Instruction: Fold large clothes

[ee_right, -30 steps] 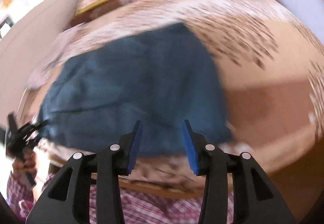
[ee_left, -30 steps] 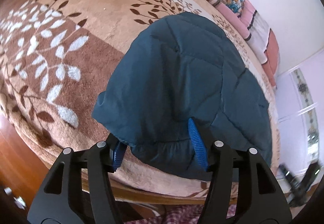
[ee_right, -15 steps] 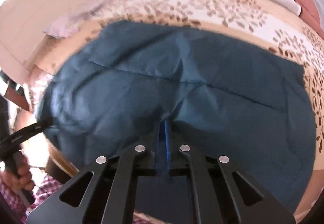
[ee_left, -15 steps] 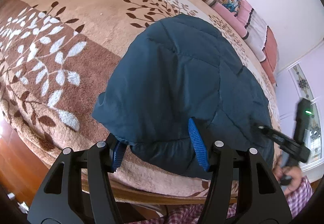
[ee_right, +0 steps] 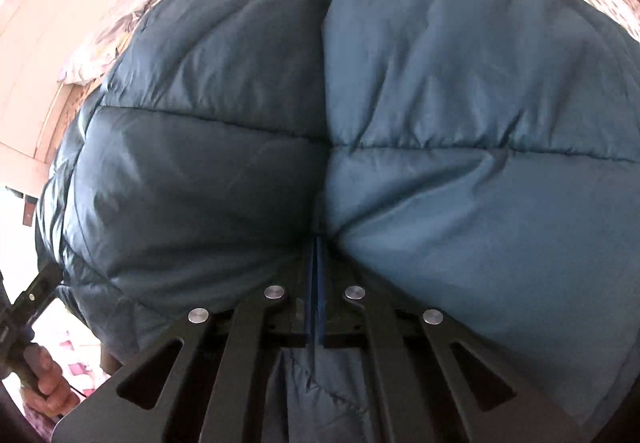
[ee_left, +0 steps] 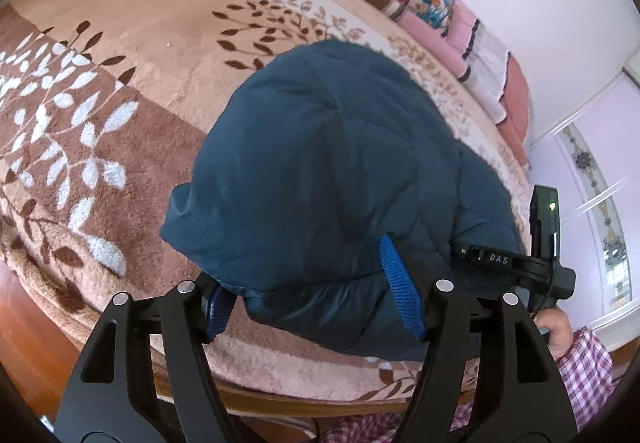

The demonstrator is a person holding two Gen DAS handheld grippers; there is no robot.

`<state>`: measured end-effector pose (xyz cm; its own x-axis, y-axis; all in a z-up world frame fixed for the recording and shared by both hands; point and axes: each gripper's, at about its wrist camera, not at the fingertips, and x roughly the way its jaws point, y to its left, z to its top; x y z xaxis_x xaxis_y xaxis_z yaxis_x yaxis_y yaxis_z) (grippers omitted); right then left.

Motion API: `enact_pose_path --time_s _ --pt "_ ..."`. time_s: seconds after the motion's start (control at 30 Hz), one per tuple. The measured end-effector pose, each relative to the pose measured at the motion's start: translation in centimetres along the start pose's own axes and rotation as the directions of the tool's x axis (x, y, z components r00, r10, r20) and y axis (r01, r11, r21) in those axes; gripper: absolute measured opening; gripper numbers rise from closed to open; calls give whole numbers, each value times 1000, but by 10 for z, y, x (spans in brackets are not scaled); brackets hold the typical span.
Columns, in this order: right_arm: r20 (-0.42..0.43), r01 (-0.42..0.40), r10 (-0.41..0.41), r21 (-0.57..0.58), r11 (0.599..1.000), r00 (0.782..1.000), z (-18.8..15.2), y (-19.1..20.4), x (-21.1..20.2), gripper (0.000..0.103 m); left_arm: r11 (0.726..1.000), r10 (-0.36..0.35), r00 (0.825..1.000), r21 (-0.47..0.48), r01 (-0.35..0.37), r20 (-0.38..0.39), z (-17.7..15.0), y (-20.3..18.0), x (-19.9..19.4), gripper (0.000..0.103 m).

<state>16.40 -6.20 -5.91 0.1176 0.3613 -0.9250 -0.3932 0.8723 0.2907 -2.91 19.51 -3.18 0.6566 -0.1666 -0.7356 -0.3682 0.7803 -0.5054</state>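
Quilted, dark teal and puffy, the padded jacket (ee_left: 340, 179) lies spread on the leaf-patterned brown and beige bedspread (ee_left: 100, 91), its near hem hanging just over the bed edge right in front of both tongs, which looks like the natural place to start a fold from. In the left wrist view the left gripper (ee_left: 316, 293) has its blue-padded fingers (ee_left: 400, 295) spread wide with the rolled hem sitting between them, one pad tucked under the left corner of the fabric and the other resting on its right; they straddle the hem without pinching it, probably poised to take that corner. Off to the right of these fingers the right gripper (ee_left: 456, 249) reaches into the same hem, held by a hand with a checked sleeve. A second ago that spot was bare and the other tool hung far off at the lower right; half a second ago it was arriving; the left fingers themselves sit much as they did. In the right wrist view the right gripper's two pads are clenched together on a fold of the jacket's hem, and the quilting bulges up on both sides of the pinch, likely so the edge can be lifted. A second ago these fingers stood apart, short of the cloth, and the view was blurred; now the jacket fills nearly everything ahead.
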Motion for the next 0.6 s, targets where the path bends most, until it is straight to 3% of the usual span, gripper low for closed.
enact_pose_path --time_s 0.1,0.17,0.27,0.37,0.6 --pt "13 -11 10 20 1000 1000 0 -2 -12 0 1000 11 1000 -21 -10 26 0 7 -3 32" --pt "35 -21 21 11 1000 999 -2 0 -26 3 999 -13 1000 -41 14 29 0 13 -5 28" --pt "139 -64 62 13 998 988 0 -3 -64 4 999 -26 999 -31 27 29 -2 15 -6 28" --pt "216 -42 29 58 997 976 22 -12 -86 4 999 -31 999 -30 31 26 -1 14 -6 28" --pt "143 -9 -10 131 991 990 94 -26 -38 4 998 -55 998 -37 55 6 3 15 -6 28"
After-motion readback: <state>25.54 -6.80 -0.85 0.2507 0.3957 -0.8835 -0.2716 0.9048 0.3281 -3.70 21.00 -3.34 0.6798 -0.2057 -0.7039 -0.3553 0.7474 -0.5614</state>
